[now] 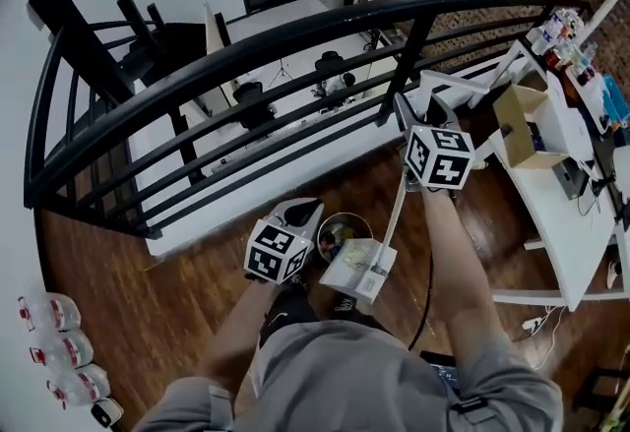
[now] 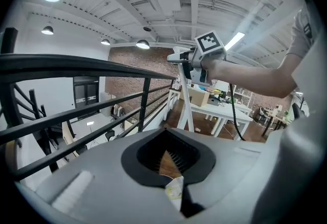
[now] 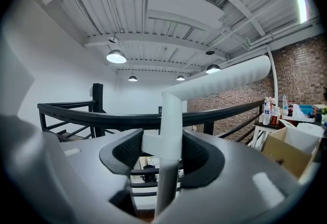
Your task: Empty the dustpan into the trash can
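Two tongs are held out above the wooden floor (image 1: pixel 197 273), close to a black railing (image 1: pixel 295 36). Of these, the right tongs (image 1: pixel 419 115) are clamped on the white handle (image 1: pixel 397 214) of the dustpan (image 1: pixel 356 268), which hangs tilted just beside the small round trash can (image 1: pixel 345 216). On the can's other side, the left tongs (image 1: pixel 303 214) are drawn nearly together on a small pale scrap (image 2: pixel 173 189).
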`<state>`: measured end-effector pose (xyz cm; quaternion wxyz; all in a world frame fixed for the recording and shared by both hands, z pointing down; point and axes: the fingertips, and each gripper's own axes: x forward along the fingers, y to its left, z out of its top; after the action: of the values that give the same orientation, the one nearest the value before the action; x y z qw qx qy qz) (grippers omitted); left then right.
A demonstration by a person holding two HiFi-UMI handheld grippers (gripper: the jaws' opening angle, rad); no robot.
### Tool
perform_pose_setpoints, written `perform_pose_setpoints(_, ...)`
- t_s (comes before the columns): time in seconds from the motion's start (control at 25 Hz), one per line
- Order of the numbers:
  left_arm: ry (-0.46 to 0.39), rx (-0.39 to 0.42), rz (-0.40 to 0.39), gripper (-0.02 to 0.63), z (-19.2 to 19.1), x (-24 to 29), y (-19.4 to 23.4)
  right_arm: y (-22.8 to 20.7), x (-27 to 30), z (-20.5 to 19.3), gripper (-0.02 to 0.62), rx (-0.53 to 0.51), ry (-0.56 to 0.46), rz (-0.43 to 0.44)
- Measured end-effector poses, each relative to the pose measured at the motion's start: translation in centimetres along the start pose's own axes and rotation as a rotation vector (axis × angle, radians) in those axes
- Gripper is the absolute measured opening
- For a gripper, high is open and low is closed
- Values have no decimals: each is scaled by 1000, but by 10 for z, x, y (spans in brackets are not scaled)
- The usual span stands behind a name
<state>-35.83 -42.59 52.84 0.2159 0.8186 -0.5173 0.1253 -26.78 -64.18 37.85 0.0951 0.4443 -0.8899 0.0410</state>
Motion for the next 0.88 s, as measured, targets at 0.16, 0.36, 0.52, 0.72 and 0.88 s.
perform_pose_setpoints(0.16, 10, -9, -47, 5, 8, 9, 35, 10, 42, -7, 206, -5, 46, -10)
perform_pose_setpoints(0.36, 22, -11, -72, 5, 16, 16, 73, 16, 86, -10, 206, -11, 73, -22)
perform_pose_setpoints(0.52, 34, -22, -88, 5, 16, 17, 85, 18, 114, -18, 205, -15, 112, -29)
perform_pose_setpoints(0.72, 38, -27, -82, 5, 18, 16, 102, 17, 134, -22, 206, -19, 136, -39)
perform_pose_setpoints(0.88, 45, -37, -83, 5, 17, 18, 107, 15, 135, -24, 206, -15, 143, -42)
